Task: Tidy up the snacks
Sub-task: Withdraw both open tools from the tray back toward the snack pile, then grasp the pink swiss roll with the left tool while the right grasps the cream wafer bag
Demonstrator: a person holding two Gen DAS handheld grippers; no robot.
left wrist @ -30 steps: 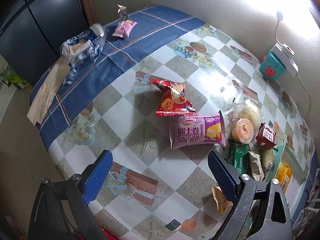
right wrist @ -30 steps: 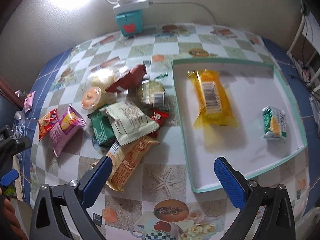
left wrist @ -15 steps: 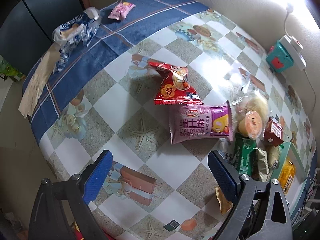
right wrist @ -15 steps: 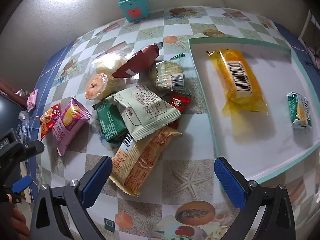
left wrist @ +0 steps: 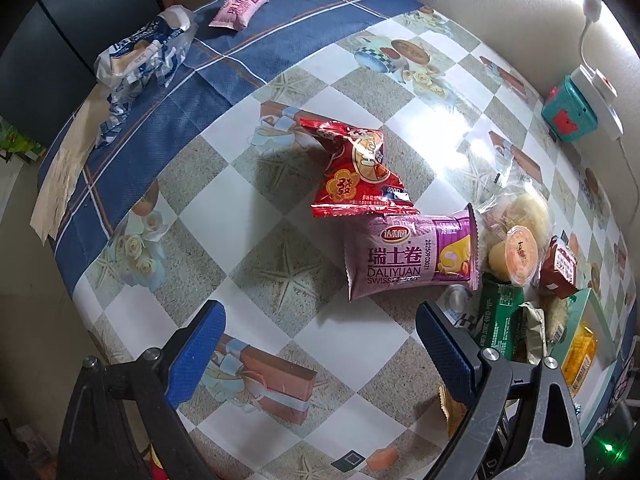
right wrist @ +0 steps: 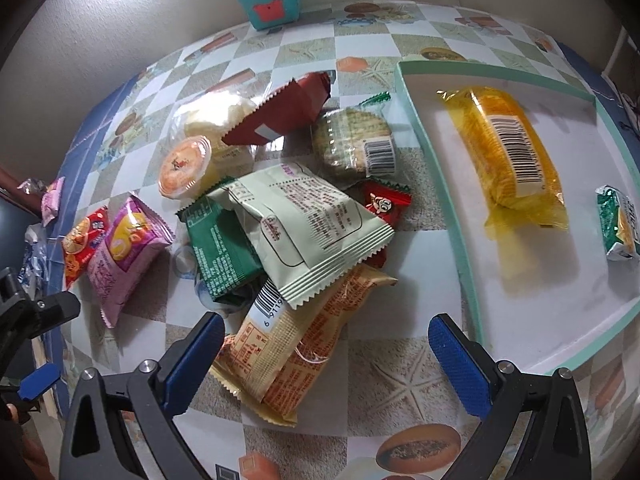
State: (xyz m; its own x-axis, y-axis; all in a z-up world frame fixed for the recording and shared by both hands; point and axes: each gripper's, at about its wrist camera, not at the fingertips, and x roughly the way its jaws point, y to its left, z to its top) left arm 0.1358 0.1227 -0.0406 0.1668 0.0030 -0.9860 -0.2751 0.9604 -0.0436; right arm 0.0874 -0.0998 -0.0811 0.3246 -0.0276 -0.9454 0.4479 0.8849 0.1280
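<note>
Our right gripper (right wrist: 326,354) hangs over the table (right wrist: 400,368) with its jaws spread wide and nothing between them. Directly ahead of it, partly between the fingers, lies a tan biscuit pack (right wrist: 296,356), its far end tucked under a pale green pack (right wrist: 304,228). Ahead and to the left we note a dark green pack (right wrist: 220,252), an orange jelly cup (right wrist: 184,168) and a purple Swiss roll pack (right wrist: 124,256) touching a red pack (right wrist: 80,240). Further ahead sit a round cracker pack (right wrist: 352,140) and a maroon pack (right wrist: 284,112). To the gripper's right the white tray (right wrist: 468,272) holds a yellow cracker sleeve (right wrist: 508,152) and a small green packet (right wrist: 620,224), well apart.

Our left gripper (left wrist: 320,352) is also wide and empty, above bare checkered cloth. The purple Swiss roll pack (left wrist: 412,260) lies ahead and slightly right of it, touching the red pack (left wrist: 360,176) beyond. Far ahead on the left sit a blue-white bag (left wrist: 144,48) and a small pink packet (left wrist: 238,10).
</note>
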